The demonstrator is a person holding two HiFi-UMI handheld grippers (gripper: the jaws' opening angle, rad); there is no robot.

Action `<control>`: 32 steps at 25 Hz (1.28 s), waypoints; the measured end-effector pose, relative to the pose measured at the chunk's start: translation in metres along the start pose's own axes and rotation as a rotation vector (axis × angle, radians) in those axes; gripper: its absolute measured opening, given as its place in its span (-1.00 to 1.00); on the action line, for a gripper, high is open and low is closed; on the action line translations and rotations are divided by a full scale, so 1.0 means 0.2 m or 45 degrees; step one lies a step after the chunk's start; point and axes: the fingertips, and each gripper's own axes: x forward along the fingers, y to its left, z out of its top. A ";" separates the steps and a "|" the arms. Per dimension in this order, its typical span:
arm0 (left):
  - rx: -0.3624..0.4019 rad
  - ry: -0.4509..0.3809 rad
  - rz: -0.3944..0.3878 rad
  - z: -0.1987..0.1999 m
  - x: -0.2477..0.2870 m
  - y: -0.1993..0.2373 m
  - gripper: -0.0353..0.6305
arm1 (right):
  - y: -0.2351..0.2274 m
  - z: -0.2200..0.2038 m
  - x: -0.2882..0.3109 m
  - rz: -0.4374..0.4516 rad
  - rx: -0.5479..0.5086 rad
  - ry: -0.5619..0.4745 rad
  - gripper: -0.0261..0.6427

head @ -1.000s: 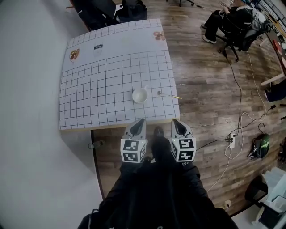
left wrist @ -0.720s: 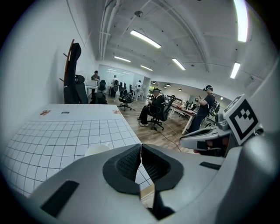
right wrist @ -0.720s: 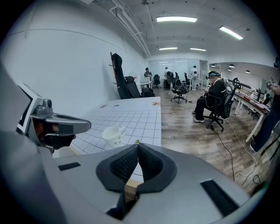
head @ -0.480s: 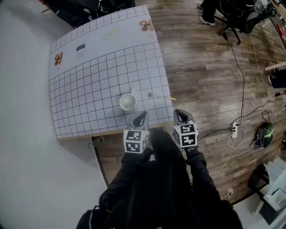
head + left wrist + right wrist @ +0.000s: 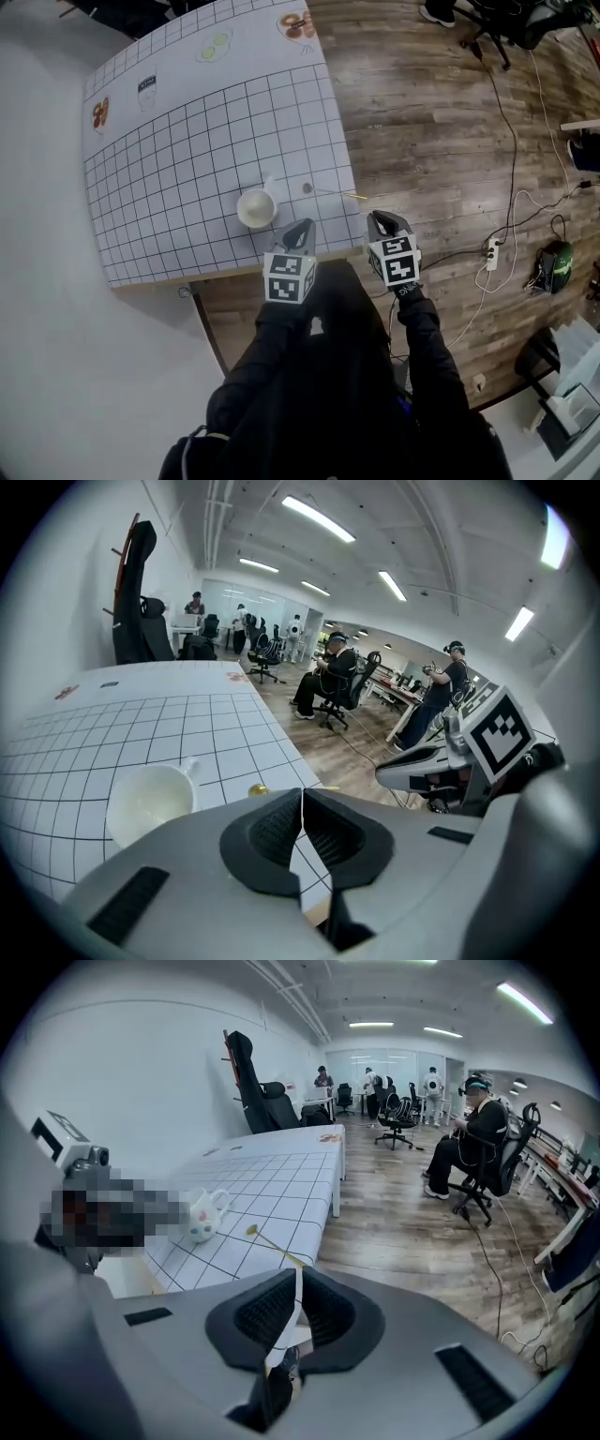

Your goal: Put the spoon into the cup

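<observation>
A white cup [image 5: 256, 208] stands near the front of the white gridded table [image 5: 187, 131], its handle towards the far side. To its right a thin gold spoon [image 5: 330, 192] lies flat, with its handle reaching the table's right edge. My left gripper [image 5: 300, 228] hovers just in front of the cup, shut with nothing in it. My right gripper [image 5: 384, 220] is off the table's front right corner, also shut and empty. The left gripper view shows the cup [image 5: 150, 803] and the spoon's bowl [image 5: 257, 788] just past the shut jaws. The right gripper view shows the spoon [image 5: 272, 1244] ahead and the cup [image 5: 202, 1215] further left.
Wooden floor lies to the right of the table, with cables and a power strip [image 5: 489, 253] on it. A person sits in an office chair [image 5: 478, 1162] further back on that side. A black chair [image 5: 262, 1101] stands against the white wall beyond the table's far end.
Both grippers have come forward and down, from in front of the table's near edge to over it. The cup and the spoon lie where they were.
</observation>
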 end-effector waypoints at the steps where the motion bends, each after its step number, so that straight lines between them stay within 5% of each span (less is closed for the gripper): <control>1: -0.005 0.011 -0.009 -0.01 0.03 0.00 -0.79 | -0.01 -0.01 0.03 0.003 -0.008 0.015 -0.86; 12: -0.035 0.113 -0.044 -0.08 0.33 0.06 -0.79 | -0.15 -0.09 0.33 0.019 -0.023 0.108 -0.67; 32: -0.042 0.163 -0.043 -0.14 0.41 0.12 -0.79 | -0.15 -0.21 0.53 0.178 -0.348 0.299 -0.59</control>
